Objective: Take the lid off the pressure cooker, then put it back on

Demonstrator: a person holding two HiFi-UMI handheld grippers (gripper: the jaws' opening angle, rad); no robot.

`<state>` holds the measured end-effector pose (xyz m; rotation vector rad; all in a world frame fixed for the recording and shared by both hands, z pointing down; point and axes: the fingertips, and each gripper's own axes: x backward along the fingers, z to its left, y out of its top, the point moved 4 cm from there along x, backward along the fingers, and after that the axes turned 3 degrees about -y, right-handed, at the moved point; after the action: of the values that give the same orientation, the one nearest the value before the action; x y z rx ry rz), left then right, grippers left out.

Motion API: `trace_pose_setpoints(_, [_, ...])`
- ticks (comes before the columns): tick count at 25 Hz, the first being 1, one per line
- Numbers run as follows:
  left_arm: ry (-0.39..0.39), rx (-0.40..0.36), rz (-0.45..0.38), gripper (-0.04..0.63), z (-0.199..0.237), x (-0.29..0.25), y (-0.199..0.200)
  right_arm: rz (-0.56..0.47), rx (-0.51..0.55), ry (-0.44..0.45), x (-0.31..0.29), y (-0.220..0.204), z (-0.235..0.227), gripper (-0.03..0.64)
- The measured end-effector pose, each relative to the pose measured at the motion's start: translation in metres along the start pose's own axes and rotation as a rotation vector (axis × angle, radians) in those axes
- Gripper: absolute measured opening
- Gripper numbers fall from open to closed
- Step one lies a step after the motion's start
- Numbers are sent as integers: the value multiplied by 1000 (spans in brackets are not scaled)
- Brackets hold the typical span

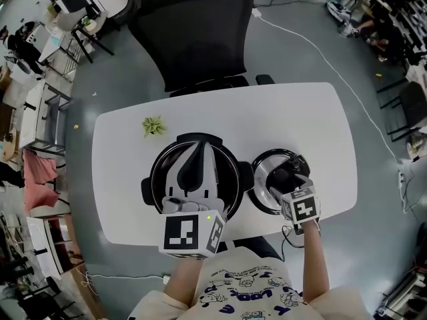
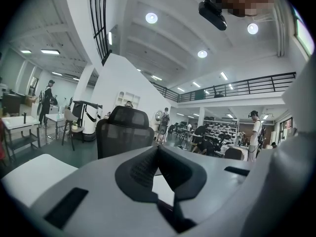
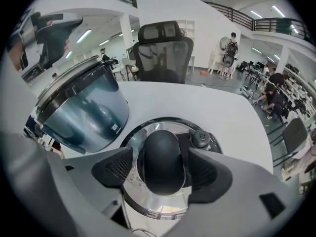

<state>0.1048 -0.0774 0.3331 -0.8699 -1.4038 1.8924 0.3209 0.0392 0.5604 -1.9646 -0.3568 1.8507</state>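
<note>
The right gripper (image 3: 161, 168) is wide open, its jaws on both sides of the knob (image 3: 159, 149) of the lid (image 1: 261, 172), which lies on the table (image 1: 293, 112) just beside the open pressure cooker (image 1: 231, 173). The left gripper (image 2: 158, 168) is closed and empty. Removal looks done; putting the lid back remains.

Grey grippers (image 1: 199, 149) (image 1: 289, 179), marker cubes (image 1: 190, 235), seemingly cartoon-print shirt (image 1: 247, 292)

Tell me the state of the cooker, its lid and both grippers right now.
Dark round pressure cooker pot: open, lid off.
Shiny steel lid with black knob: lying on the white table, beside the pot.
Left gripper: shut, empty, above the pot.
Right gripper: fingers open, either side of the lid's knob.
</note>
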Motion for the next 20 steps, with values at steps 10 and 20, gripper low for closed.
trace_pose_setpoints(10, [5,8,20,14,6,-3,-8,79,61,9,-19,-3,0,348])
trace_pose_setpoints(20, [9,12,31,14,10,-4,-12,144,96,29,-33,-4,-3,305])
